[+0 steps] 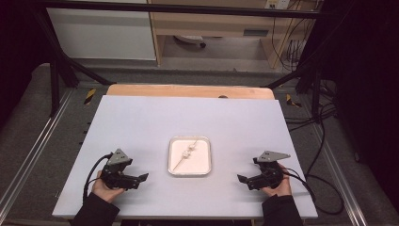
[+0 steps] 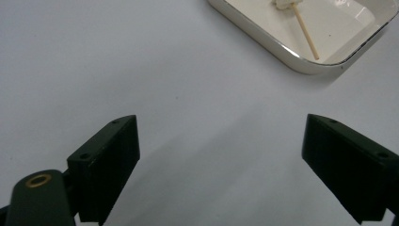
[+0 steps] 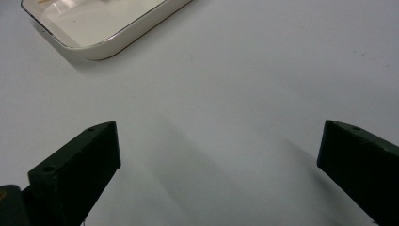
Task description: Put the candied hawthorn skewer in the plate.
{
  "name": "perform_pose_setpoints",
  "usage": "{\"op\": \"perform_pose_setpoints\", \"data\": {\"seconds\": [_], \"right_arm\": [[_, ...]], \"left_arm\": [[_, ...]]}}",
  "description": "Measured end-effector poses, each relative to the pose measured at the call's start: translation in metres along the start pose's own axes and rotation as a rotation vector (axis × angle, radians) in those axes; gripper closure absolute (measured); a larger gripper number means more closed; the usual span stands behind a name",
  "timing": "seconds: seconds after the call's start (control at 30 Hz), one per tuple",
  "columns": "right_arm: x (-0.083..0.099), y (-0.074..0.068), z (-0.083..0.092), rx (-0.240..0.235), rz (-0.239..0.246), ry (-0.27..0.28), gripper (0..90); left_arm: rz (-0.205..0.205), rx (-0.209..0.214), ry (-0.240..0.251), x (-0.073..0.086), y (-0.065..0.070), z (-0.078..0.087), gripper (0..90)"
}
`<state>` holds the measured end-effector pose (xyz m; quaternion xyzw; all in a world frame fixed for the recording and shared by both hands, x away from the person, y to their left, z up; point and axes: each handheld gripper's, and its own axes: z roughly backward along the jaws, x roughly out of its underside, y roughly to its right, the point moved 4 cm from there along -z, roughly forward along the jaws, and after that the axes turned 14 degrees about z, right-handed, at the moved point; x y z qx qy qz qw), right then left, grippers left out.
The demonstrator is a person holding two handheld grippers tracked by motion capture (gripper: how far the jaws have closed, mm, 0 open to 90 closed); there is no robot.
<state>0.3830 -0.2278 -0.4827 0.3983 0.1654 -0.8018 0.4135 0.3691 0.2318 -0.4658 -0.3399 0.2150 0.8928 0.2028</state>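
White tray, one skewer

The high view looks forward and down on the whole table from above. Each gripper view sits low and close to the tabletop, both facing the white tray, their shared ground.

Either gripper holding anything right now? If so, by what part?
Nothing held. Left gripper and right gripper are open over bare table; the thin wooden skewer lies in the white rectangular tray.
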Motion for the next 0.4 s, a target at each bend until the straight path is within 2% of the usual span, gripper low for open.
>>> {"op": "perform_pose_setpoints", "data": {"seconds": [0.2,0.4], "right_arm": [[0.0005,0.0006,0.0013,0.003,0.001,0.004,0.6],[0.0005,0.0009,0.0007,0.004,0.001,0.004,0.6]], "left_arm": [[-0.009,0.004,0.006,0.008,-0.0065,-0.0001,11.8],[-0.011,0.005,-0.001,0.0099,-0.0067,-0.0015,11.9]]}}
